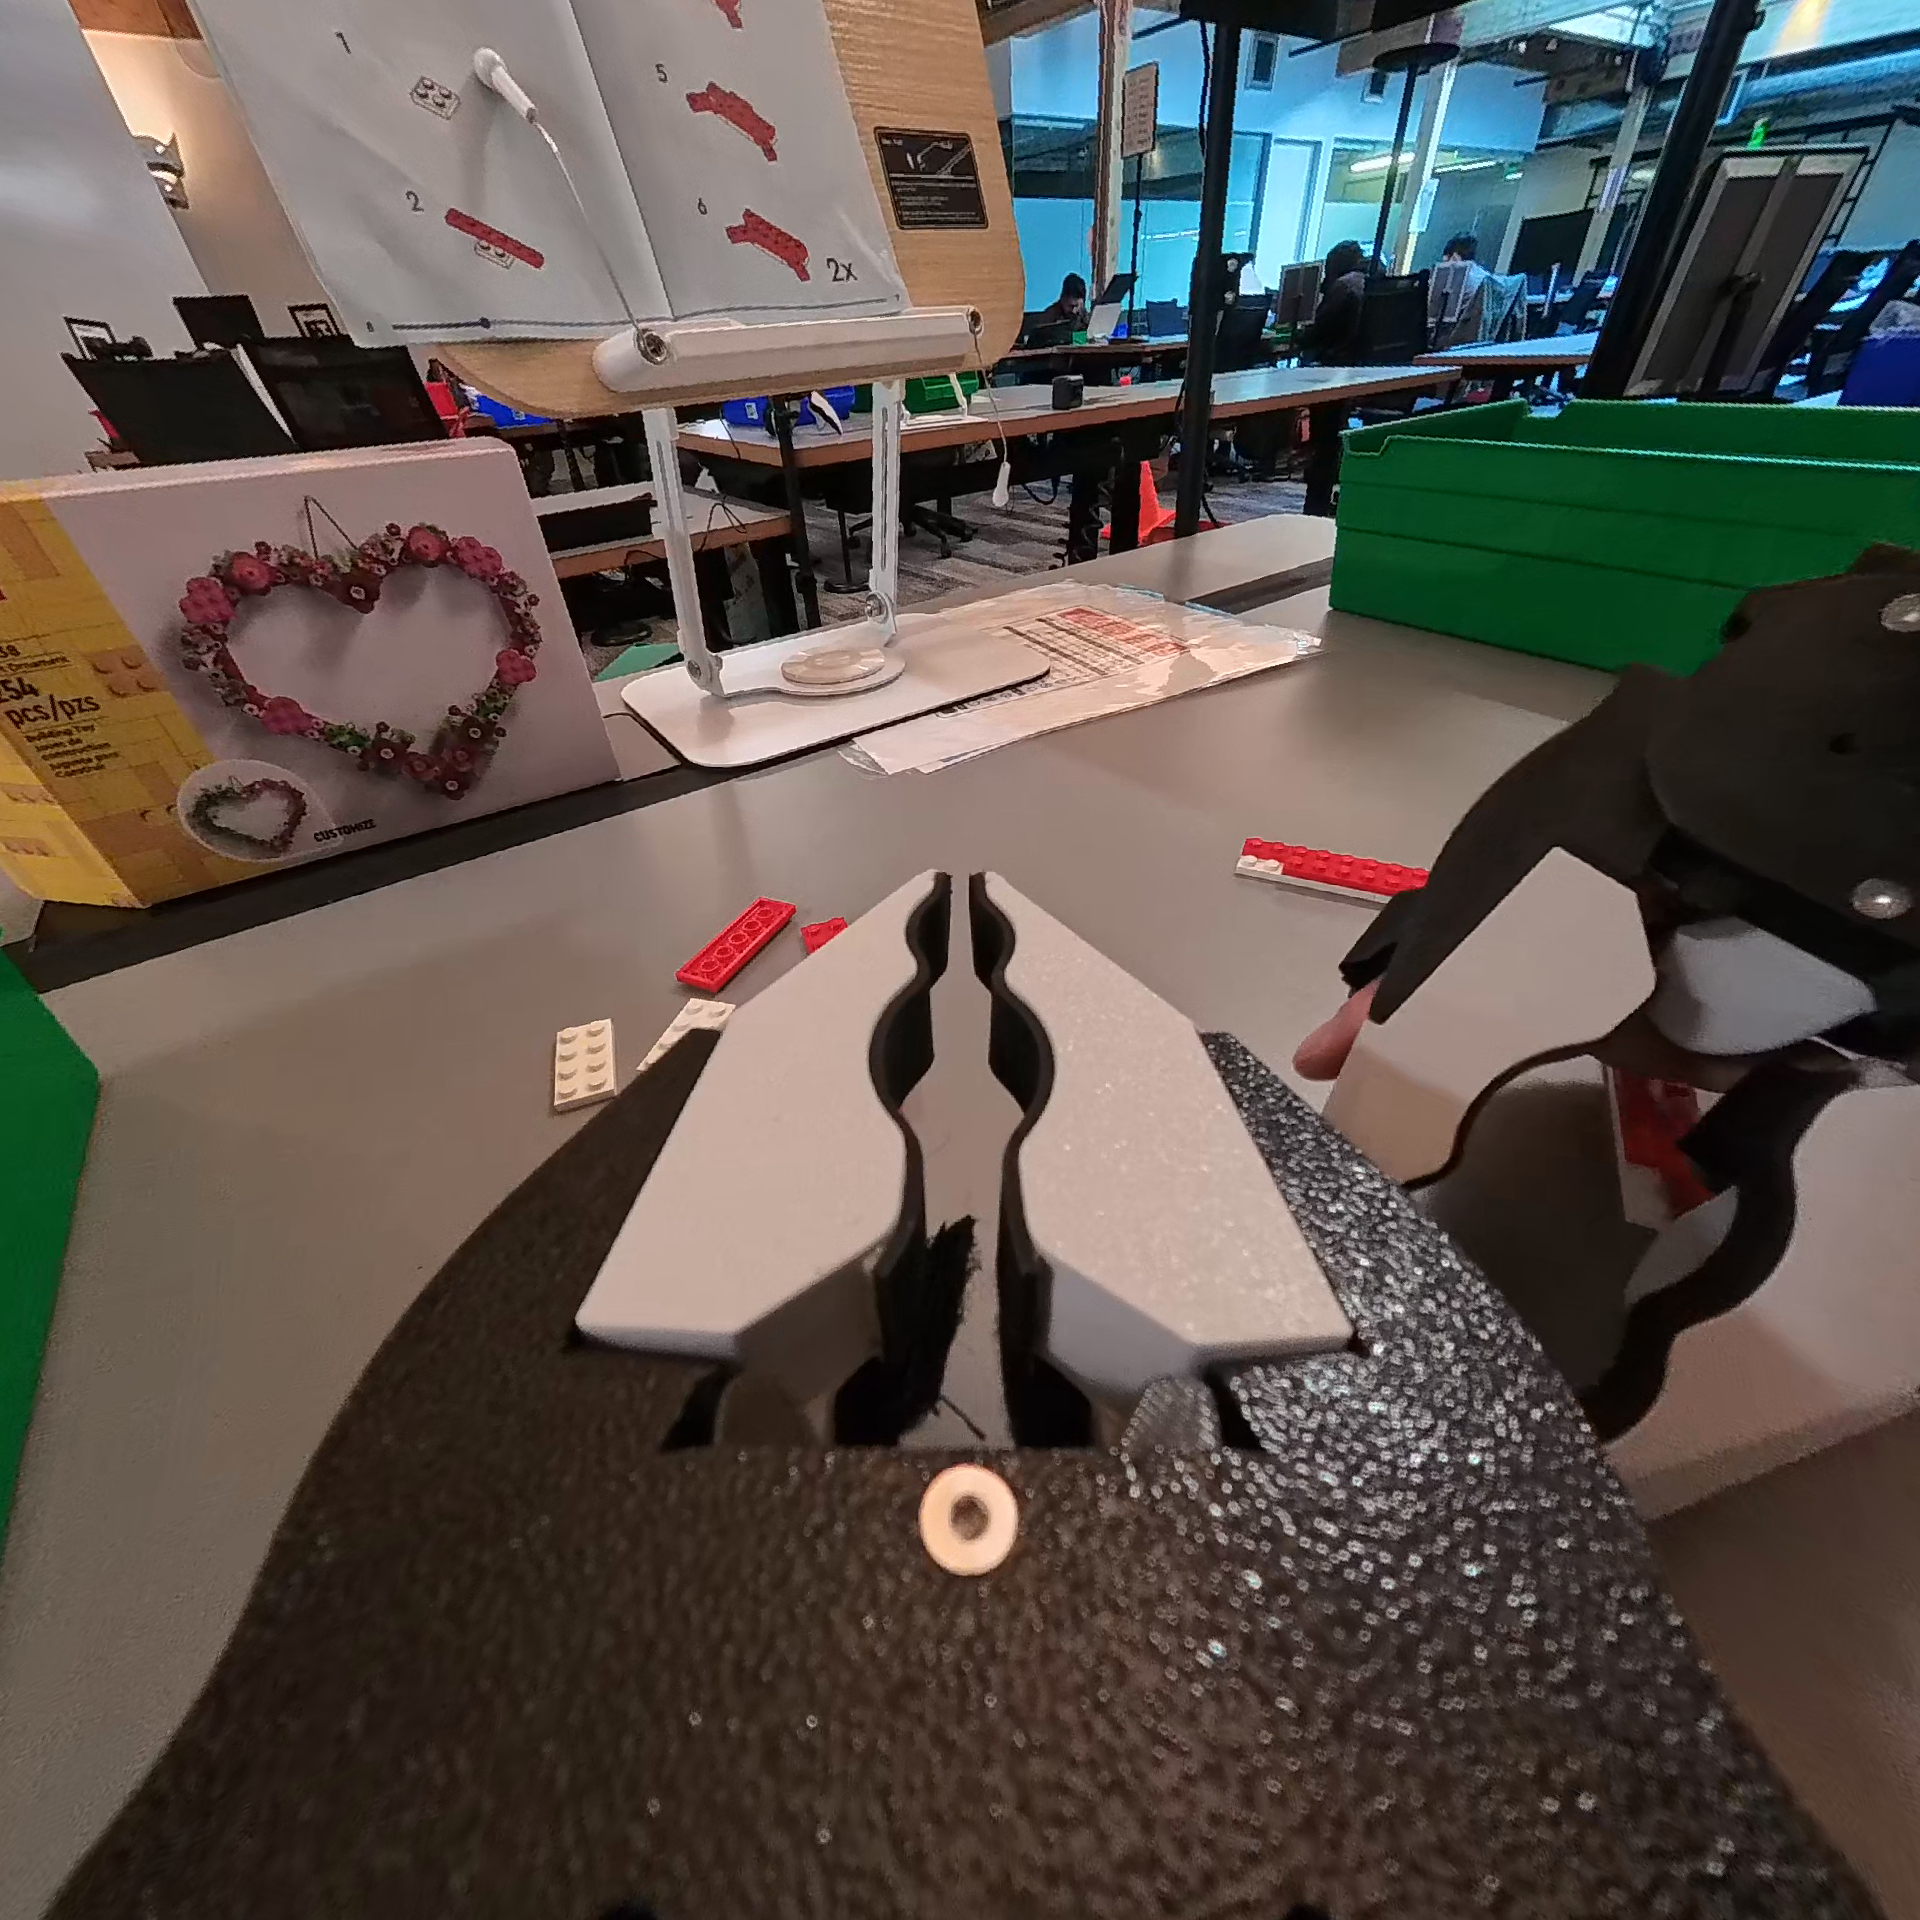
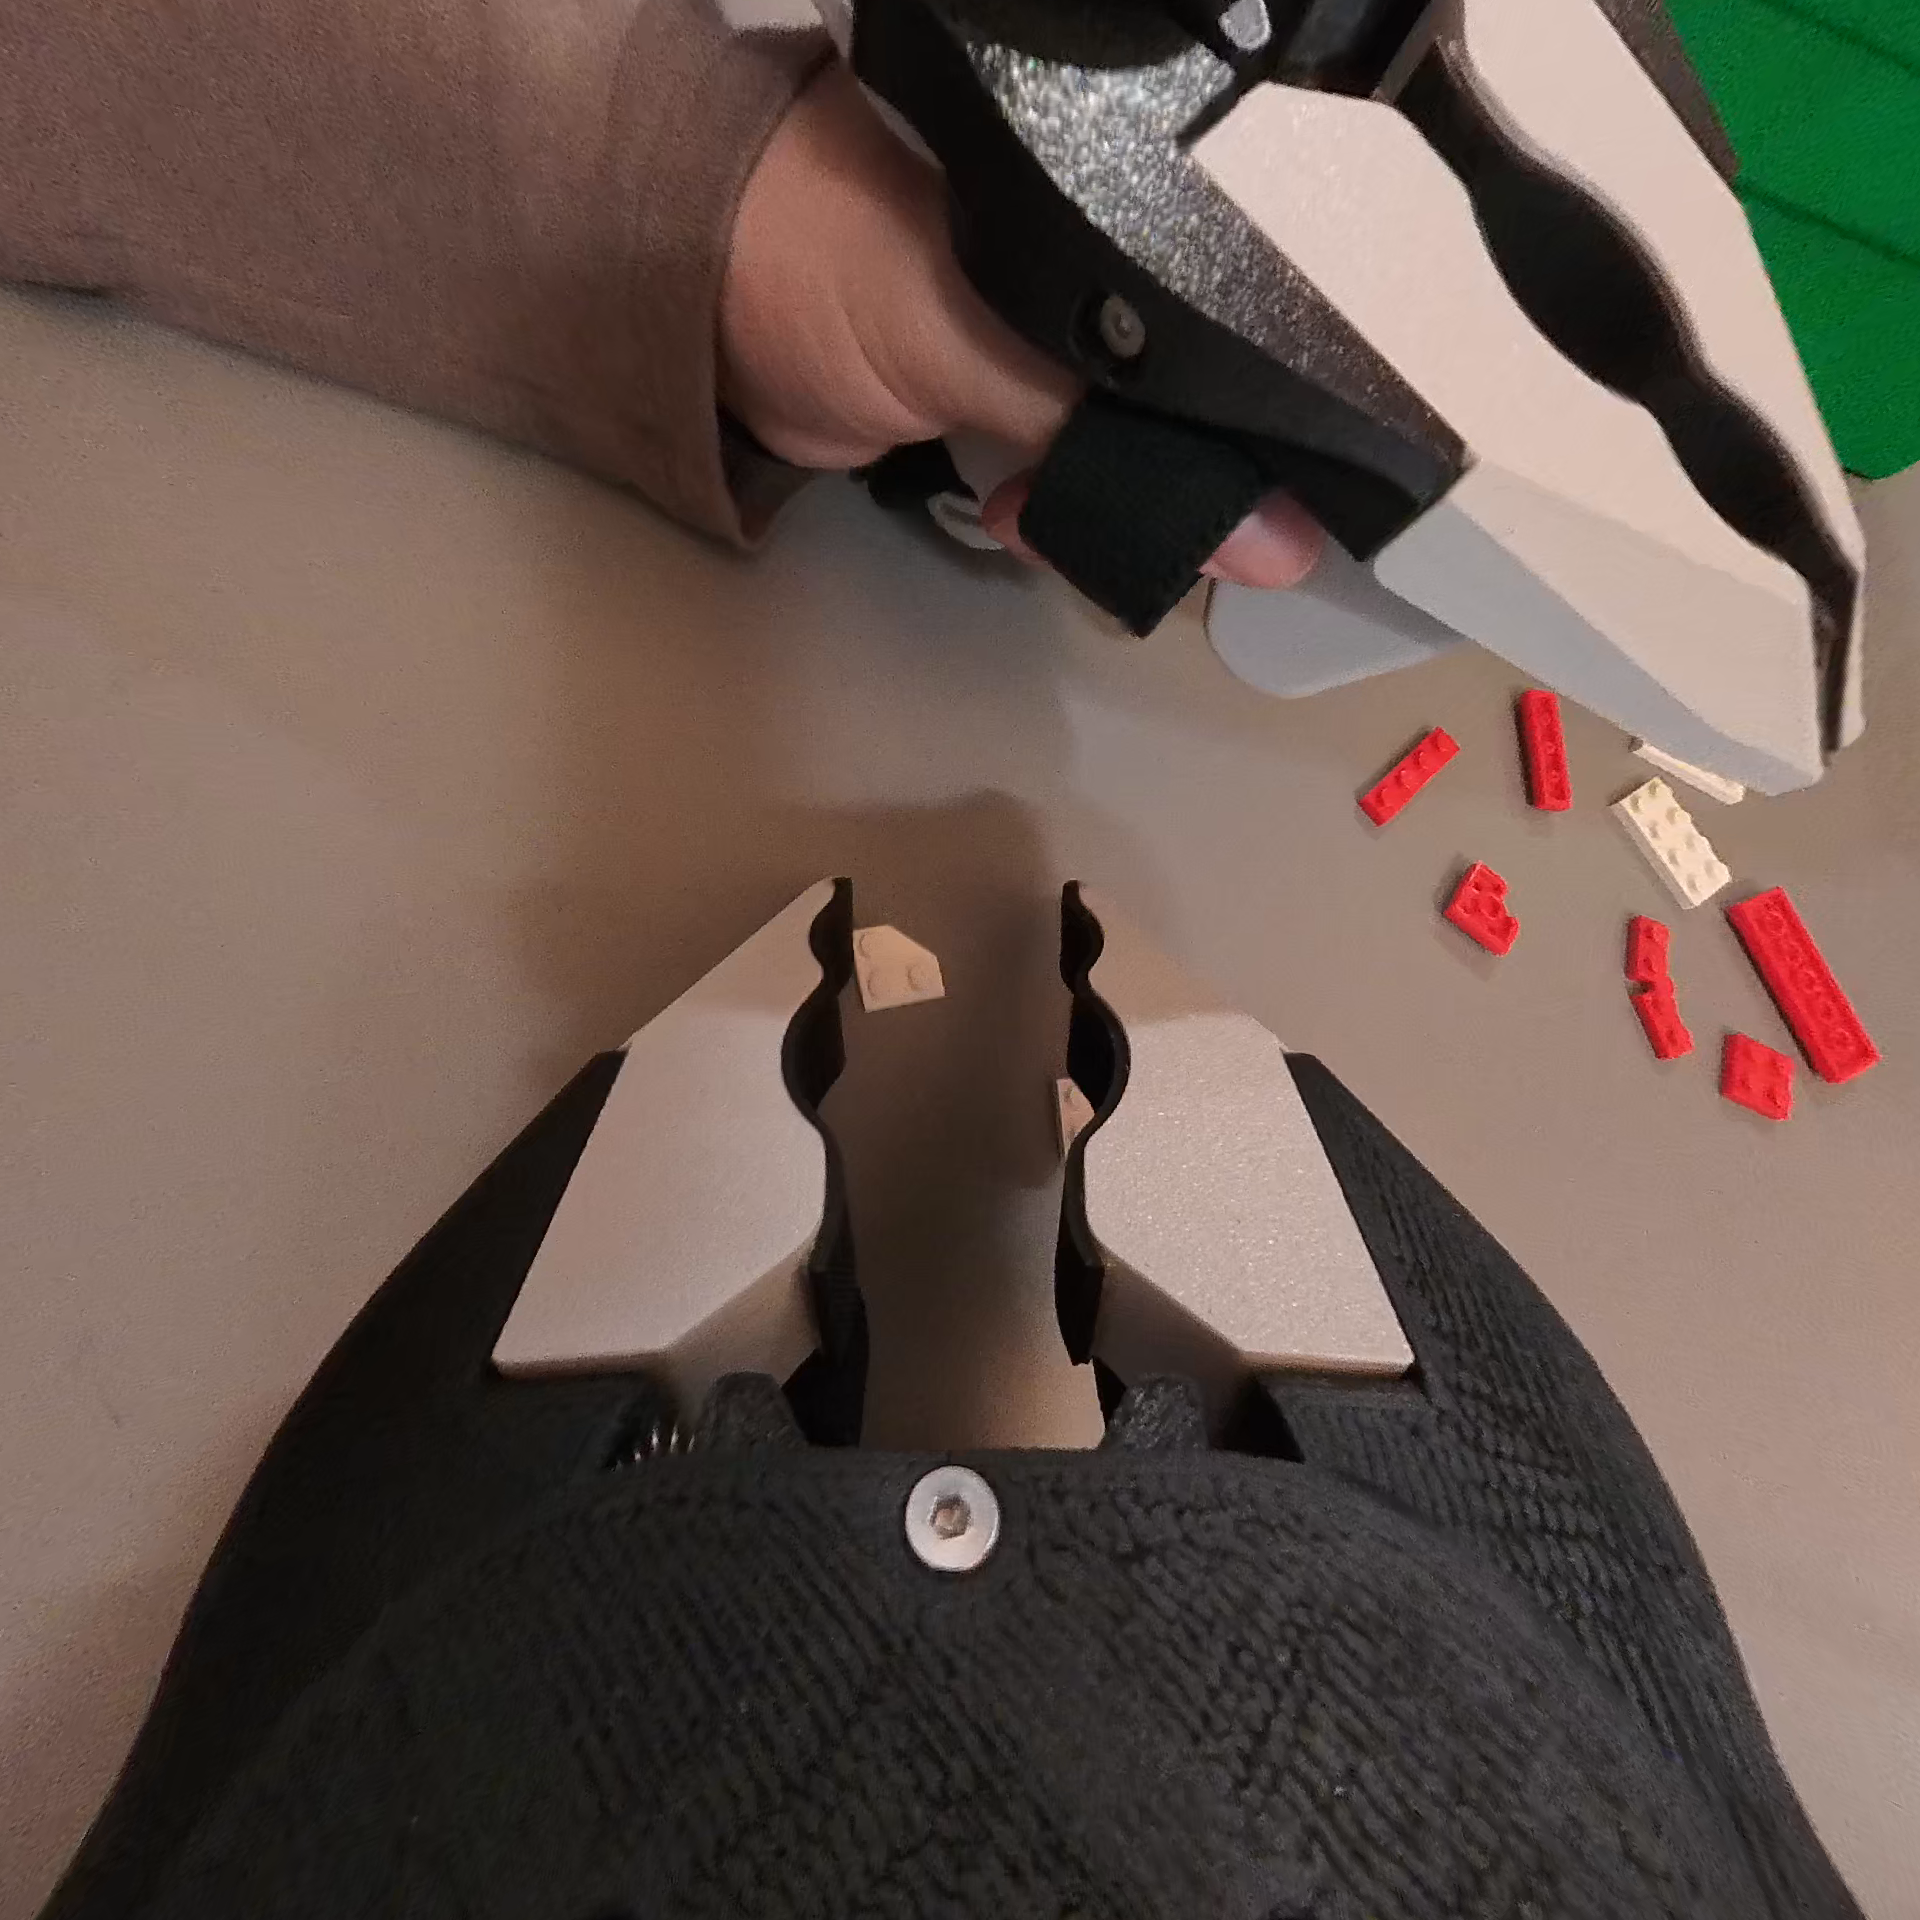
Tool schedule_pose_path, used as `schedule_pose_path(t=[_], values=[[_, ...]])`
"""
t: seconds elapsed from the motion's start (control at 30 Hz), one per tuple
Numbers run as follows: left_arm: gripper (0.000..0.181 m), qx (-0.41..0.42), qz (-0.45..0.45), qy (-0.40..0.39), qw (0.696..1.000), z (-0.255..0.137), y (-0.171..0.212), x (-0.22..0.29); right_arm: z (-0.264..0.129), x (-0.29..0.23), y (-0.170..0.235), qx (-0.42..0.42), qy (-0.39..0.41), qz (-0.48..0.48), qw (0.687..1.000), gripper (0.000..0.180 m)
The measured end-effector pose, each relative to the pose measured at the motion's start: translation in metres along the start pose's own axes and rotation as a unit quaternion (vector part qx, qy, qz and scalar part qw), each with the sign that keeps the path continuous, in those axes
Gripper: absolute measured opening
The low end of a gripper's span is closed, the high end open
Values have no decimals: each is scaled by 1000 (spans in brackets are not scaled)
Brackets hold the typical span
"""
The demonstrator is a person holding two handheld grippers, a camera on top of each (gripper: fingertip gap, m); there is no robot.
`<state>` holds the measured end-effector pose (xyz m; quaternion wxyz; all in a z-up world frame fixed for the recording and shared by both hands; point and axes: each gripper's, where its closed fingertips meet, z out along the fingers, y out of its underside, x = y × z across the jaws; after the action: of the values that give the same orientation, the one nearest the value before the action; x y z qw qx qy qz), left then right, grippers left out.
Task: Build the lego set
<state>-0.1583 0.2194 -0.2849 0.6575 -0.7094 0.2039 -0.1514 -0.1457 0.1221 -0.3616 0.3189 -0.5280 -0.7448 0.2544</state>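
My right gripper (image 2: 956, 894) is open and points down at the grey table (image 2: 416, 831). A small white wedge plate (image 2: 899, 968) lies flat between its fingertips, close to the left finger. Another small pale piece (image 2: 1070, 1112) shows beside the right finger. My left gripper (image 1: 958, 883) is shut with nothing between its fingers; it also shows at the upper right of the right wrist view (image 2: 1834, 743), hovering over loose bricks. These include a long red plate (image 2: 1803, 982), small red pieces (image 2: 1481, 906) and a white plate (image 2: 1671, 854).
A joined red and white plate (image 1: 1330, 868) lies farther back on the table. The set's box (image 1: 260, 675) stands at the left, with an instruction booklet on a stand (image 1: 540, 156) behind. Green bins (image 1: 1621, 520) are at the right, and a plastic bag (image 1: 1091, 655) lies by the stand.
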Motion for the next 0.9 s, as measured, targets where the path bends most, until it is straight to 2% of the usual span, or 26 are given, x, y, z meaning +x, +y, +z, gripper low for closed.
schedule_pose_path(t=[0.53,0.7,0.9], values=[[1,-1,0,2,1000,0,0,1,-10,3,17,-56,2,-20,998,32],[1,-1,0,2,1000,0,1,1,-14,1,17,-53,-11,-5,999,24],[1,0,0,2,1000,0,0,1,-12,-4,22,-59,-40,35,997,23]])
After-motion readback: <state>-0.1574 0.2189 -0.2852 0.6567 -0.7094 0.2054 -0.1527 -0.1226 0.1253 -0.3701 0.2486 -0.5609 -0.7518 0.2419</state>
